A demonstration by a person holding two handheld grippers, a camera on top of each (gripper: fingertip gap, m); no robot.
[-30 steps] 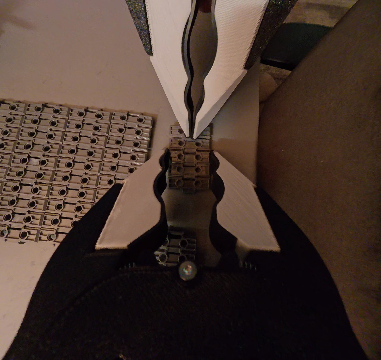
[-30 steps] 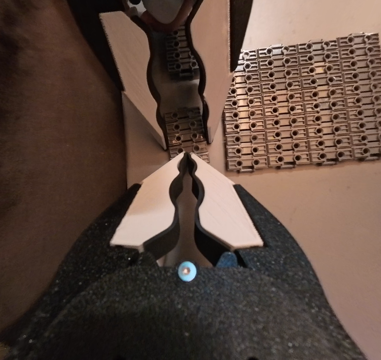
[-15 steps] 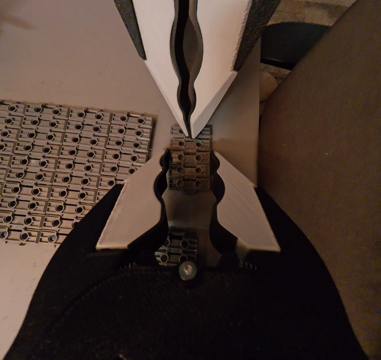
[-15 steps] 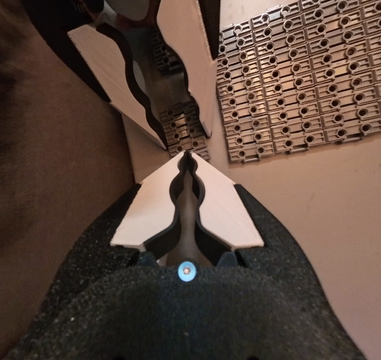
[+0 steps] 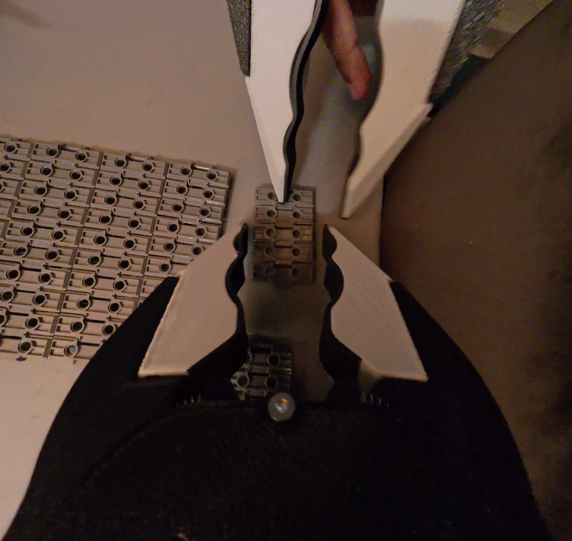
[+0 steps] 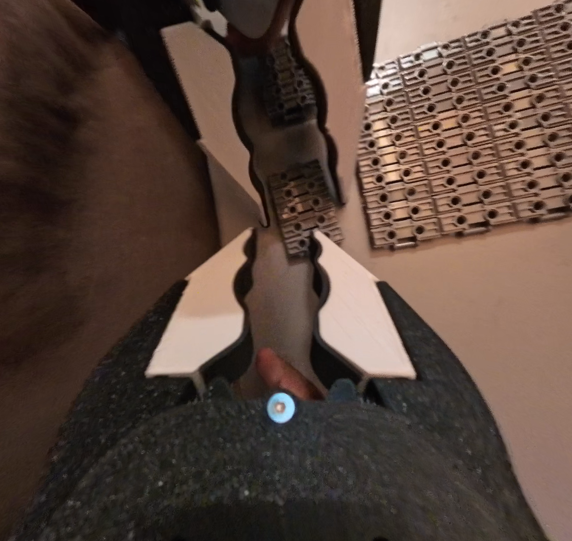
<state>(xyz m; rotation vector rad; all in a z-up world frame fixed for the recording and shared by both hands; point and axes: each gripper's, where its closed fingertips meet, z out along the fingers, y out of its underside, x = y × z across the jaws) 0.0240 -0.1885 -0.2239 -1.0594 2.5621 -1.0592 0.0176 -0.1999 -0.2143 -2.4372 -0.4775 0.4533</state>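
Note:
A short grey strip of linked plastic pieces (image 5: 283, 247) lies on the pale table near its edge. My left gripper (image 5: 284, 232) is open, one finger on each side of the strip with small gaps. A second small grey piece (image 5: 266, 371) lies near its base. My right gripper (image 5: 315, 205) comes from the opposite side, open, with one fingertip touching the strip's far end. In the right wrist view, my right gripper (image 6: 283, 233) faces the strip (image 6: 305, 207), the left gripper (image 6: 301, 212) and the second piece (image 6: 289, 89).
A large grey mat of the same linked pieces (image 5: 93, 247) lies flat beside the strip; it also shows in the right wrist view (image 6: 464, 139). A brown upholstered surface (image 5: 479, 278) runs along the table edge. A person's finger (image 5: 346, 46) shows behind the right gripper. The grippers are tip to tip, or close to it.
My right gripper has gone from shut to open at the strip's far end, and its view has tilted. My left gripper and the strip have not moved.

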